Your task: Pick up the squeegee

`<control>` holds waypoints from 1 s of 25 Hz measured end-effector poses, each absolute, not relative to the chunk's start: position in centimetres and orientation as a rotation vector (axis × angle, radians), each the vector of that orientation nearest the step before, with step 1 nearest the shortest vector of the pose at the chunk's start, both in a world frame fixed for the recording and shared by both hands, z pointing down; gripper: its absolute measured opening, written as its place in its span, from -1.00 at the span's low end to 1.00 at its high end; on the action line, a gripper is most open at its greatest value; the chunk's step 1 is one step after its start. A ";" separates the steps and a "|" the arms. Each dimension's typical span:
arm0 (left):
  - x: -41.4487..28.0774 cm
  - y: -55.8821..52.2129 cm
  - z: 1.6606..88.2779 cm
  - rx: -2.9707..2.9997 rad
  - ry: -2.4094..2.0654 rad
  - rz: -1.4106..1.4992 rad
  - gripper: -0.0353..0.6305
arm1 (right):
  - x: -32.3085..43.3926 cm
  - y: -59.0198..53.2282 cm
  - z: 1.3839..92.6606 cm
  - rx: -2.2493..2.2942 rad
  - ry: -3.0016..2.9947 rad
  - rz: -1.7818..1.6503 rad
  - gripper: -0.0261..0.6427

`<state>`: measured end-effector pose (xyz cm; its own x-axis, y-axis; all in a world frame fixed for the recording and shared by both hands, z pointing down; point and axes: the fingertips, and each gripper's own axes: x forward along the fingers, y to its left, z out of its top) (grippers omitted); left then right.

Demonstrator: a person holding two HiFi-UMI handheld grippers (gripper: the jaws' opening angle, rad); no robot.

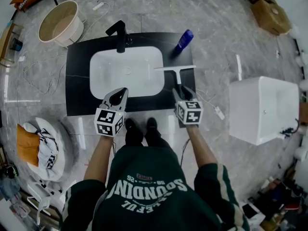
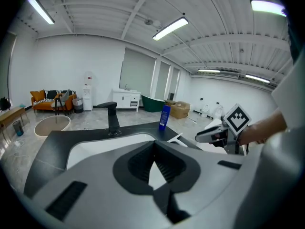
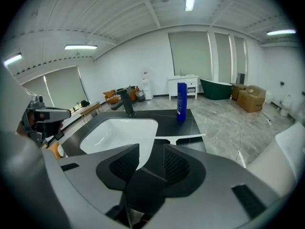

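Approach step; R gripper jaws apart, empty, aimed at squeegee; L gripper closed, idle; next: ease fwd, clamp handle

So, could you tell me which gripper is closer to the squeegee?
The right gripper, jaws open at the squeegee's handle; the left gripper hangs by the sink.
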<state>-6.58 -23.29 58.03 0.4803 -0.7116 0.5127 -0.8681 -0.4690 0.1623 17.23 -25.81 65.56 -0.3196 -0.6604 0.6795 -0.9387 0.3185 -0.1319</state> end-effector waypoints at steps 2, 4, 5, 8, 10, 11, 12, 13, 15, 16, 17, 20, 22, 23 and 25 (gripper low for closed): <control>-7.1 -23.3 58.3 2.310 -1.333 0.535 -0.89 | 17.6 -26.9 66.6 1.390 -2.053 0.730 -0.52; -7.7 -23.2 58.5 2.288 -1.348 0.538 -0.89 | 18.1 -27.8 67.7 1.373 -2.028 0.744 -0.52; -8.0 -23.1 58.6 2.278 -1.355 0.539 -0.89 | 18.4 -28.3 68.3 1.361 -2.014 0.745 -0.51; -8.8 -23.1 59.0 2.252 -1.376 0.539 -0.89 | 18.7 -29.6 69.7 1.320 -1.976 0.744 -0.48; -9.3 -23.1 59.1 2.236 -1.392 0.538 -0.89 | 19.1 -30.4 70.6 1.308 -1.943 0.747 -0.48; -9.5 -23.1 59.2 2.229 -1.399 0.538 -0.89 | 19.3 -30.7 71.2 1.303 -1.927 0.753 -0.48; -9.7 -23.0 59.3 2.221 -1.405 0.537 -0.89 | 19.5 -30.9 71.7 1.295 -1.910 0.761 -0.48; -9.9 -23.0 59.4 2.213 -1.409 0.535 -0.89 | 19.6 -31.2 72.2 1.284 -1.893 0.770 -0.48; -10.2 -22.8 59.7 2.199 -1.415 0.532 -0.89 | 19.7 -31.5 73.2 1.254 -1.858 0.795 -0.48; -10.3 -22.7 59.8 2.191 -1.418 0.533 -0.89 | 19.8 -31.7 73.8 1.240 -1.842 0.808 -0.48; -10.5 -22.6 59.9 2.183 -1.422 0.534 -0.89 | 19.9 -31.8 74.2 1.229 -1.826 0.819 -0.48; -11.1 -22.4 60.3 2.158 -1.434 0.535 -0.89 | 20.3 -32.5 75.3 1.207 -1.773 0.830 -0.48; -11.4 -22.3 60.5 2.145 -1.442 0.533 -0.89 | 20.7 -32.8 76.1 1.194 -1.735 0.839 -0.48; -11.6 -22.3 60.5 2.139 -1.447 0.531 -0.89 | 20.9 -33.0 76.5 1.188 -1.723 0.849 -0.48; -11.9 -22.3 60.5 2.129 -1.457 0.527 -0.89 | 21.1 -33.4 77.2 1.173 -1.709 0.861 -0.48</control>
<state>-11.90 -22.25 60.53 0.3514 -0.7409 0.5723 -0.9356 -0.3000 0.1860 21.12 -33.38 77.23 -0.1807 -0.3462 0.9206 -0.9459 0.3177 -0.0663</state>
